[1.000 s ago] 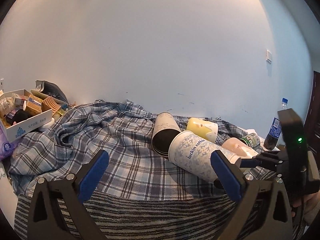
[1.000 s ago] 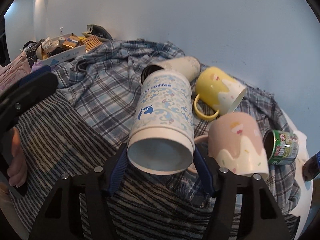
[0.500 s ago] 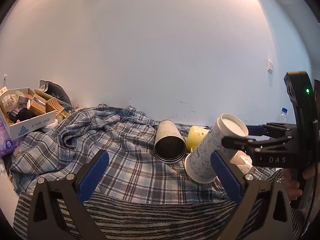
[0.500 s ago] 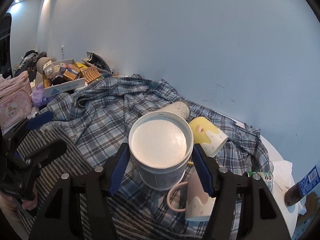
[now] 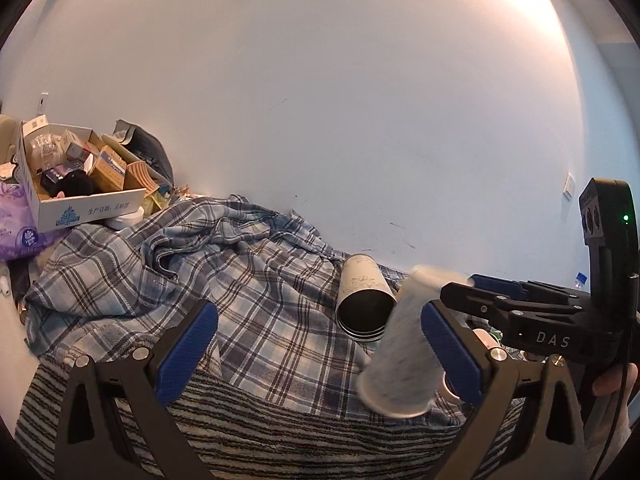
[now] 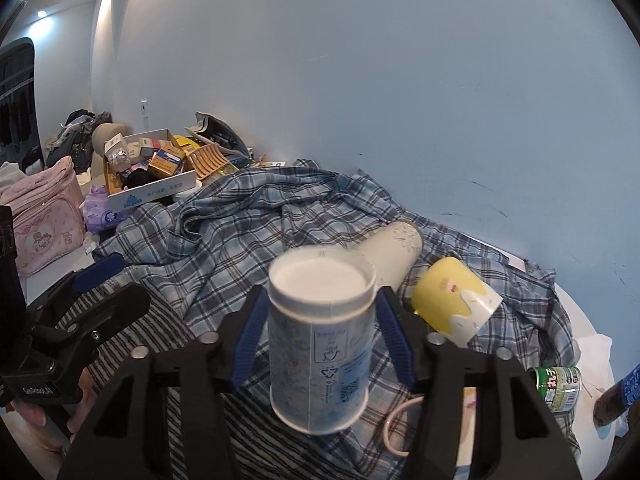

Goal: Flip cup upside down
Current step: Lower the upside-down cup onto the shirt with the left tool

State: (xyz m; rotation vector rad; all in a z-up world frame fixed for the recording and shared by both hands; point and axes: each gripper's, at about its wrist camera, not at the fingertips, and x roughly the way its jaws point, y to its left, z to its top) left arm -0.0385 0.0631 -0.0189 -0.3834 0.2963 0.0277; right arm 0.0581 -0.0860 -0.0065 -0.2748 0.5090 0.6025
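Observation:
My right gripper (image 6: 320, 336) is shut on a white paper coffee cup (image 6: 320, 344) with blue print. The cup is held upside down, base up and mouth down, above the striped cloth. In the left wrist view the cup (image 5: 404, 344) is motion-blurred at the right, with the right gripper (image 5: 512, 312) holding its upper part. My left gripper (image 5: 316, 352) is open and empty, low over the striped cloth (image 5: 256, 424), left of the cup.
A stack of paper cups (image 6: 394, 250) lies on its side on the plaid cloth (image 6: 240, 224). A yellow mug (image 6: 456, 304), a pink mug (image 6: 400, 424), a green can (image 6: 558, 386) and a bottle (image 6: 624, 392) sit at right. A cardboard box (image 5: 76, 184) stands at far left.
The right gripper has lifted the cup from lying on its side and turned it base up, then brought it lower and closer to vertical. The left gripper stayed open.

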